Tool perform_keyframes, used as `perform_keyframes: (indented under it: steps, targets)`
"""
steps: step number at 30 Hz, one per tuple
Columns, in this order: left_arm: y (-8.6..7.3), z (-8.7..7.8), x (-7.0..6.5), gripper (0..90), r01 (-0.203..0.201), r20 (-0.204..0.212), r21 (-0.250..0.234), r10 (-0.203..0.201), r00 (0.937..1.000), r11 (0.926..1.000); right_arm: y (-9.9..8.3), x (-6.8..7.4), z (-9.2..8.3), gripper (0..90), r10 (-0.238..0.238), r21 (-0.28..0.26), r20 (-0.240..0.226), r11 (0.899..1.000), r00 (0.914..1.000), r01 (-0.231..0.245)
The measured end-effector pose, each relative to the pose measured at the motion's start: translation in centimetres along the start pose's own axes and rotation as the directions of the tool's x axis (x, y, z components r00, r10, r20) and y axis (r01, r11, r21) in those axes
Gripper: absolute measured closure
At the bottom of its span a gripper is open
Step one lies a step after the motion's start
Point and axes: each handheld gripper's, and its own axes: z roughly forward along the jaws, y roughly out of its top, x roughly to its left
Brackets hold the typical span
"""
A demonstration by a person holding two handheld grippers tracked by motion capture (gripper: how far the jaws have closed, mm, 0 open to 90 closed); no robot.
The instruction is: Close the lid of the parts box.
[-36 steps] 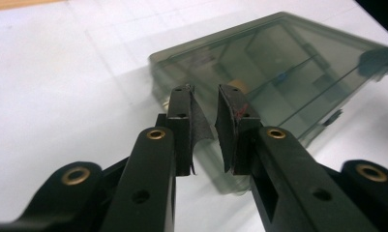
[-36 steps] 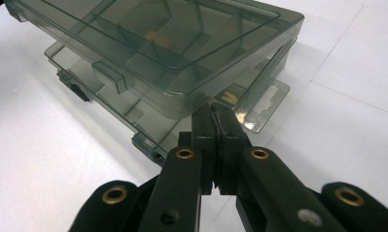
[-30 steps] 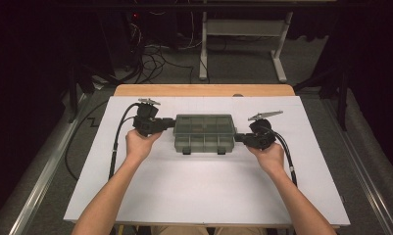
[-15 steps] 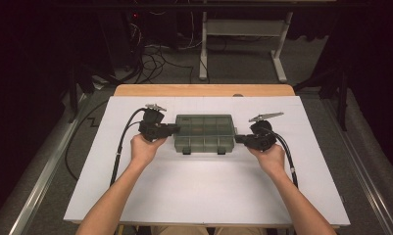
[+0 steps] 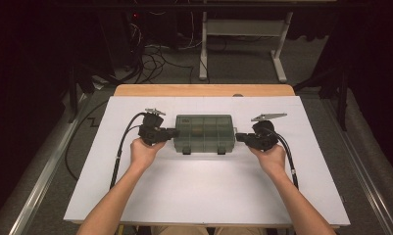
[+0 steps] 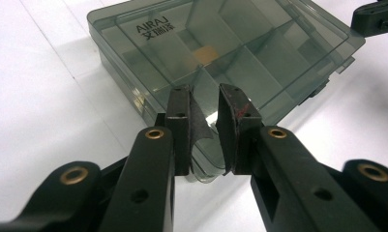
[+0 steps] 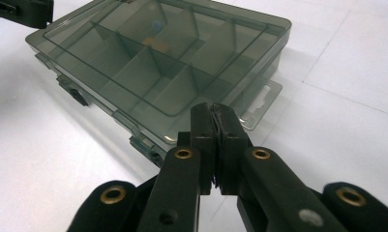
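Observation:
A smoky clear compartment box [image 5: 204,133] lies lid down on the white table top [image 5: 199,191]. Its dividers and a small tan item [image 6: 206,52] show through the lid. My left gripper [image 5: 173,132] is at the box's left end. Its jaws stand close together, with a rounded clear lip of the box [image 6: 203,166] pinched between the pads. My right gripper [image 5: 239,137] is at the right end near the front corner, jaws pressed together with nothing between them [image 7: 214,113]. A slotted hang tab [image 7: 259,107] sticks out beside its tips.
Two latches [image 5: 202,151] sit on the box's front edge. Cables trail from both grippers toward the person's side. A wooden strip [image 5: 204,90] borders the far edge. Table legs and floor cables lie beyond.
My left gripper has shifted slightly right and toward the person at the box's left end. The box and the right gripper have kept still.

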Motion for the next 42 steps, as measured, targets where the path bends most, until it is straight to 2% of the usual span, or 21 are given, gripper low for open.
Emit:
perform_keyframes:
  steps: [12, 35, 40, 42]
  targets:
    - [-0.5, 0.5, -0.8, 75.4, -0.013, -0.01, 0.012, 0.013, 0.9999, 0.9998, 0.1, 0.3, 0.2, 88.4, 0.015, -0.021, -0.019, 1.0, 0.9997, -0.016]
    - [-1.2, 0.6, -0.9, 75.3, -0.019, -0.025, 0.011, 0.019, 0.9995, 0.9998, -0.1, 0.8, 1.1, 88.4, -0.015, 0.013, -0.004, 1.0, 0.9999, 0.015]
    - [-1.2, 0.4, -0.8, 72.5, -0.022, -0.03, 0.002, 0.022, 0.9993, 0.9998, 0.0, 0.9, 0.9, 86.4, -0.015, 0.003, -0.006, 1.0, 0.9999, 0.015]
    - [-1.2, 0.2, -0.9, 69.7, -0.035, -0.039, -0.002, 0.035, 0.9986, 0.9994, 0.0, 0.9, 0.7, 85.0, -0.014, -0.003, -0.001, 1.0, 0.9999, 0.014]
